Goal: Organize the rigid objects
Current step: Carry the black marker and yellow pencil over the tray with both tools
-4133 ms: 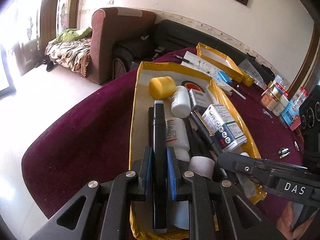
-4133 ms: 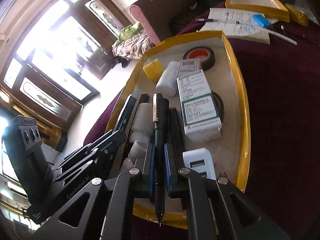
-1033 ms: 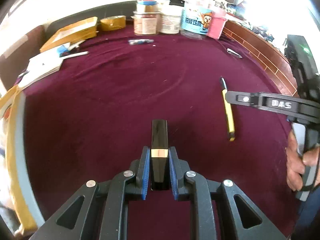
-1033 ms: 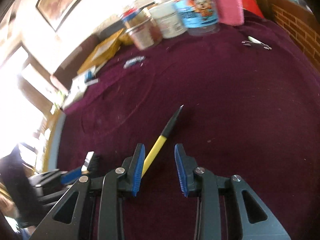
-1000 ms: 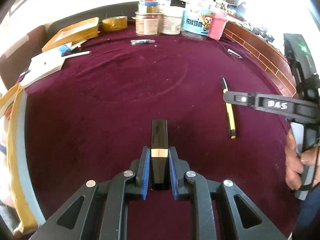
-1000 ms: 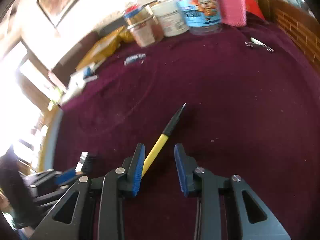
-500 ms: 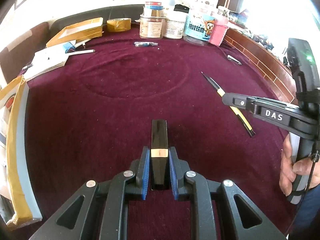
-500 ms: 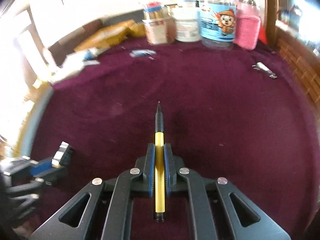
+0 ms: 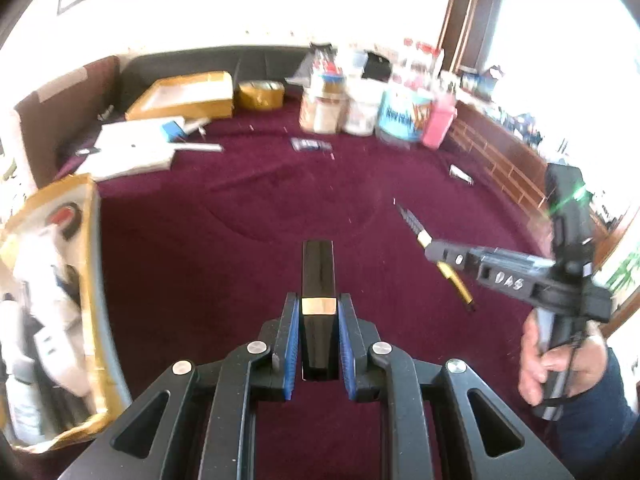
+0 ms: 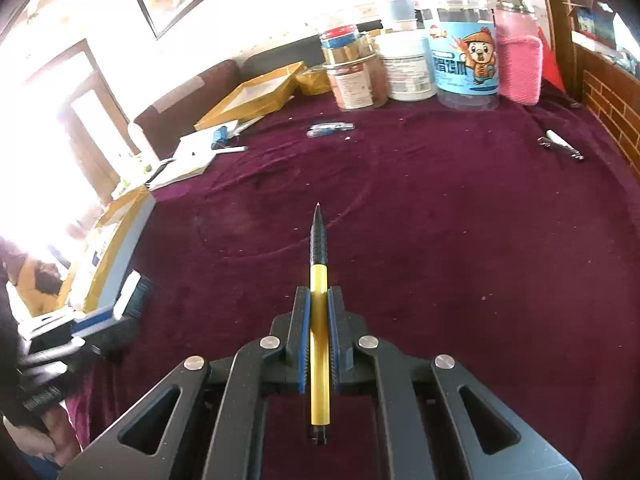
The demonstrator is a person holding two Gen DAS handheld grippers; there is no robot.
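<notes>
My left gripper (image 9: 318, 308) is shut on a black pen cap with a gold band (image 9: 318, 276), held above the maroon tablecloth (image 9: 240, 248). My right gripper (image 10: 319, 300) is shut on a yellow pen with a black tip (image 10: 319, 280), which points away over the cloth. In the left wrist view the right gripper (image 9: 434, 248) appears at the right, held by a hand (image 9: 560, 364), with the yellow pen (image 9: 452, 276) sticking out both sides. The left gripper (image 10: 132, 292) shows at the left edge of the right wrist view. A yellow-rimmed tray (image 9: 92, 280) with bottles and pens lies at the left.
Jars and tubs (image 10: 400, 68) stand along the far edge, beside a pink object (image 10: 518, 68). A second yellow tray (image 10: 256, 96), papers (image 10: 188, 160), a small blue wrapper (image 10: 328, 128) and a metal clip (image 10: 560, 146) lie on the cloth. A brick ledge (image 10: 608, 100) borders the right.
The right gripper shut on the yellow pen and lifted it off the cloth. The left gripper rose with the black cap, bringing more of the table and the left tray into view.
</notes>
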